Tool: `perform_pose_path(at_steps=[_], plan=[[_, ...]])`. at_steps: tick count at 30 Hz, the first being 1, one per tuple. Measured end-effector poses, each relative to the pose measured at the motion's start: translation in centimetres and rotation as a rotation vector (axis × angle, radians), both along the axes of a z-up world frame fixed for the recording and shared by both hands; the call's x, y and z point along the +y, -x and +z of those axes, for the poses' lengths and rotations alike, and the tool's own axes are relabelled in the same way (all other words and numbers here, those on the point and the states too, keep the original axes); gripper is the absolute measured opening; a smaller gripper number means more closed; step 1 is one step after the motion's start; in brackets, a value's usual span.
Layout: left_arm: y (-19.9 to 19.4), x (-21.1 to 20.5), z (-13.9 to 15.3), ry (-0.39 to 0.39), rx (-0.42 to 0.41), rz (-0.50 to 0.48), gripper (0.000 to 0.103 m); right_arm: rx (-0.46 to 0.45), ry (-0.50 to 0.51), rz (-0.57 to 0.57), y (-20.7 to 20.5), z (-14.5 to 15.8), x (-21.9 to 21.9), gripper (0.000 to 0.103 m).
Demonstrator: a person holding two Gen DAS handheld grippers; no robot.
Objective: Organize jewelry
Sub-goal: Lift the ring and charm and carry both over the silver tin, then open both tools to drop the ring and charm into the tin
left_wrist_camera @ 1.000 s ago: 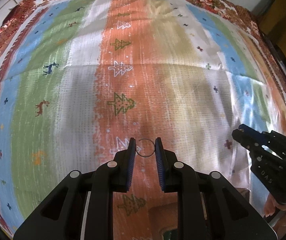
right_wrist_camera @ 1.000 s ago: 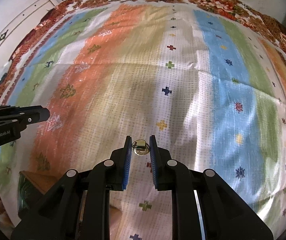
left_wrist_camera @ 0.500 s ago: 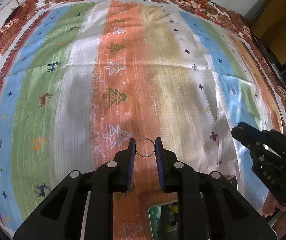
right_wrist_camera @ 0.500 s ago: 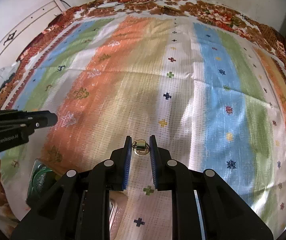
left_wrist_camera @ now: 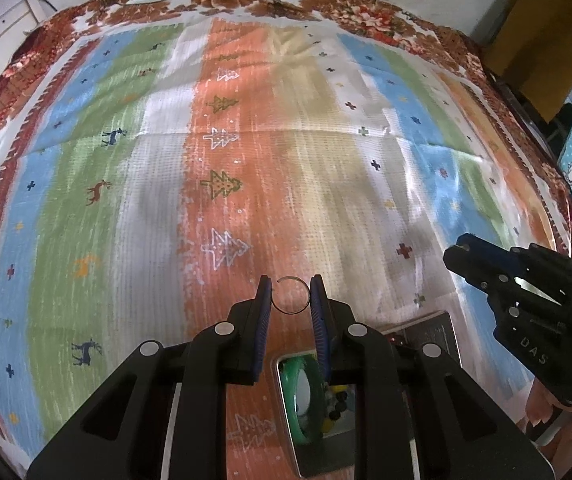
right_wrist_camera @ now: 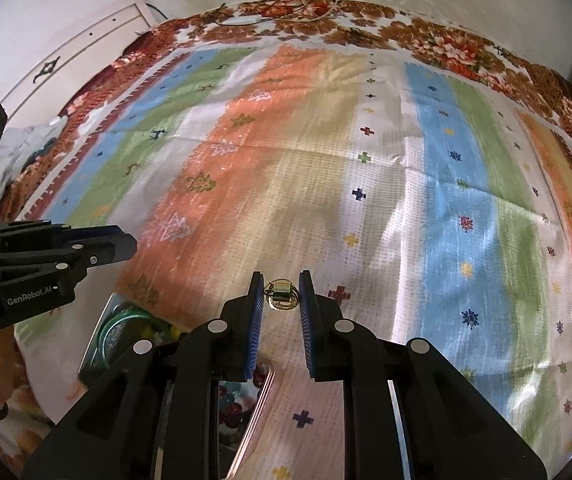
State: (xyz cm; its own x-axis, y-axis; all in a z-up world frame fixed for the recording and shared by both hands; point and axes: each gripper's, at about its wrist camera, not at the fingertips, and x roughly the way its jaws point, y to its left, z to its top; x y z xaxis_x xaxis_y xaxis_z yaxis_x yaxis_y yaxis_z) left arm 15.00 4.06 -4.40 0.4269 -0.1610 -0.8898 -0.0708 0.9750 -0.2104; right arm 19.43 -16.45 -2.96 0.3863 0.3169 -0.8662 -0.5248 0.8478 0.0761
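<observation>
My left gripper (left_wrist_camera: pixel 290 295) is shut on a thin wire ring (left_wrist_camera: pixel 290 312), held between its blue pads above the striped cloth. My right gripper (right_wrist_camera: pixel 282 296) is shut on a small gold ring with a green stone (right_wrist_camera: pixel 281 295). A metal tray (left_wrist_camera: pixel 429 330) with a green bangle (left_wrist_camera: pixel 309 396) and beads lies below the left gripper. The same tray (right_wrist_camera: pixel 98 344) shows at lower left in the right wrist view, partly hidden by the gripper. The right gripper (left_wrist_camera: pixel 525 292) shows at the right of the left wrist view; the left gripper (right_wrist_camera: pixel 46 260) shows at the left of the right wrist view.
A striped cloth (left_wrist_camera: pixel 246 160) with tree and deer patterns covers the bed. A floral border (right_wrist_camera: pixel 365 24) runs along the far edge. A white cabinet (right_wrist_camera: pixel 66 56) stands at the far left. A brown cabinet (left_wrist_camera: pixel 541 40) stands at the far right.
Both grippers have lifted and pulled back with their rings. The tray with the green bangle has come into view below them.
</observation>
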Motion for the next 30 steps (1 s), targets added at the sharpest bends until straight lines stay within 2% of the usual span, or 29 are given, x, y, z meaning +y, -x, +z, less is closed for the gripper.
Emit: perform_pose_path(at_steps=[22, 30], plan=[[4.9, -2.2, 1.8, -0.047, -0.107, -0.036, 0.019, 0.0, -0.052, 0.087, 5.1, 0.9, 0.0, 0.018], [6.1, -2.7, 1.6, -0.048, -0.111, -0.052, 0.019, 0.017, -0.087, 0.101, 6.0, 0.9, -0.3, 0.018]])
